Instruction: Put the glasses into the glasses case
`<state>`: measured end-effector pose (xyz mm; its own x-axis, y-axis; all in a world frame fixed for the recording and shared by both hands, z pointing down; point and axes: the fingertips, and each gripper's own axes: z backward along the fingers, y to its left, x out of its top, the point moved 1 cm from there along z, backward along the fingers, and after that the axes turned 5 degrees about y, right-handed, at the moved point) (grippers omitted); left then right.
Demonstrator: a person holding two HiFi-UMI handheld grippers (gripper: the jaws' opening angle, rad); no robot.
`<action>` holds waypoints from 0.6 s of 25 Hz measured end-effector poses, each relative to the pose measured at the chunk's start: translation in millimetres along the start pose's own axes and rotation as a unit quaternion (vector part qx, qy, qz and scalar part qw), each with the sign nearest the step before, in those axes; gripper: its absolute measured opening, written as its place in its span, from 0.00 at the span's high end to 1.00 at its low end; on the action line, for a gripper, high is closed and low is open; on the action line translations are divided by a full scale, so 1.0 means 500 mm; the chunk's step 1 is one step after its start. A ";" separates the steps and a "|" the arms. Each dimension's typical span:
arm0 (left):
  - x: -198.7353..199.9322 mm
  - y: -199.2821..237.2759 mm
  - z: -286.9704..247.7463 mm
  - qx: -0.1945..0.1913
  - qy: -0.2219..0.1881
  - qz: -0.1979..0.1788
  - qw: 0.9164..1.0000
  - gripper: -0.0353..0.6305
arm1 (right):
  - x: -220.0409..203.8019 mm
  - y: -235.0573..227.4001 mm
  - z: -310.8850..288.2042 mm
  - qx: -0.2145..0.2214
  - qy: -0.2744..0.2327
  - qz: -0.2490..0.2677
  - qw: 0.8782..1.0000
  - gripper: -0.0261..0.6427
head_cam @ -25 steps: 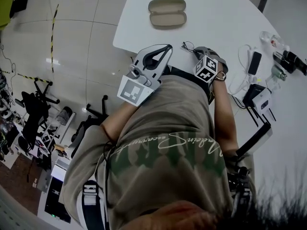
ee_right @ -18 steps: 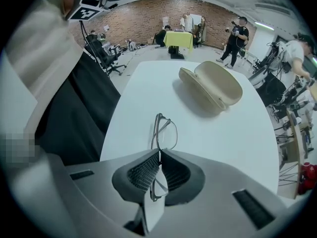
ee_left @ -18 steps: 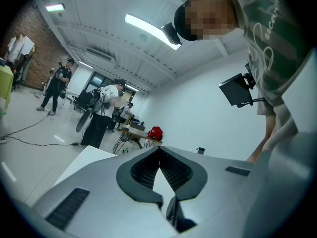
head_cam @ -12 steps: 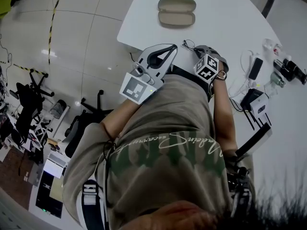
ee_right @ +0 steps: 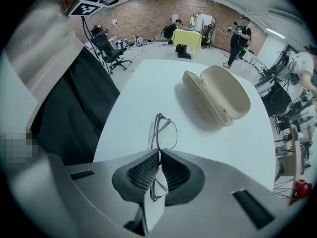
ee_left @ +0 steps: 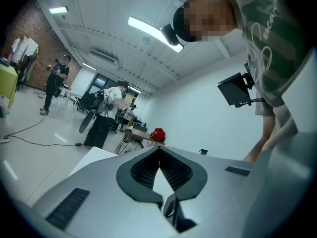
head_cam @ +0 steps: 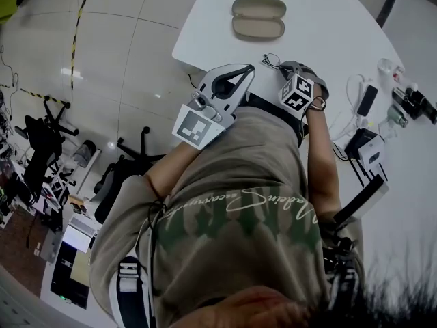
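The beige glasses case [head_cam: 257,17] lies open on the white table [head_cam: 321,19], far from the person; it also shows in the right gripper view [ee_right: 218,95]. My right gripper [head_cam: 281,68] is near the table's front edge and is shut on the thin-framed glasses [ee_right: 162,133], which stick out past its tips toward the case. In the head view the glasses [head_cam: 271,61] show just beyond that gripper. My left gripper [head_cam: 244,68] hangs at the table's edge, left of the right one. Its jaws meet [ee_left: 159,151] with nothing between them, and it faces the room.
Cables, a black charger [head_cam: 367,100], a white box [head_cam: 372,149] and small bottles [head_cam: 408,101] crowd the table's right side. Office chairs [head_cam: 44,132] stand on the floor at left. People stand far off in the room [ee_right: 237,36].
The head view has shifted, so the table and case sit a little further right in it. Both grippers keep nearly the same pose, the right one still holding the glasses.
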<state>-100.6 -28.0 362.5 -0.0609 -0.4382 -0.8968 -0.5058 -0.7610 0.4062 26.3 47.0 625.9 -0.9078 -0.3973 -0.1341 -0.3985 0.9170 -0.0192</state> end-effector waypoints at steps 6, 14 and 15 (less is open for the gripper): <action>-0.005 0.012 -0.009 -0.011 0.021 0.000 1.000 0.94 | 0.021 -0.014 0.004 -0.011 -0.015 0.006 1.000 0.92; -0.002 0.028 -0.010 -0.020 0.006 0.015 1.000 0.94 | 0.032 -0.019 0.002 -0.008 -0.019 0.019 1.000 0.92; -0.001 0.029 -0.010 -0.020 0.004 0.018 1.000 0.94 | 0.033 -0.019 0.001 -0.006 -0.019 0.017 1.000 0.92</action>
<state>-103.6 -41.2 370.0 -0.0715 -0.4686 -0.8805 -0.4690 -0.7633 0.4443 15.3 31.6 623.2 -0.9156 -0.3636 -0.1716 -0.3689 0.9295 -0.0012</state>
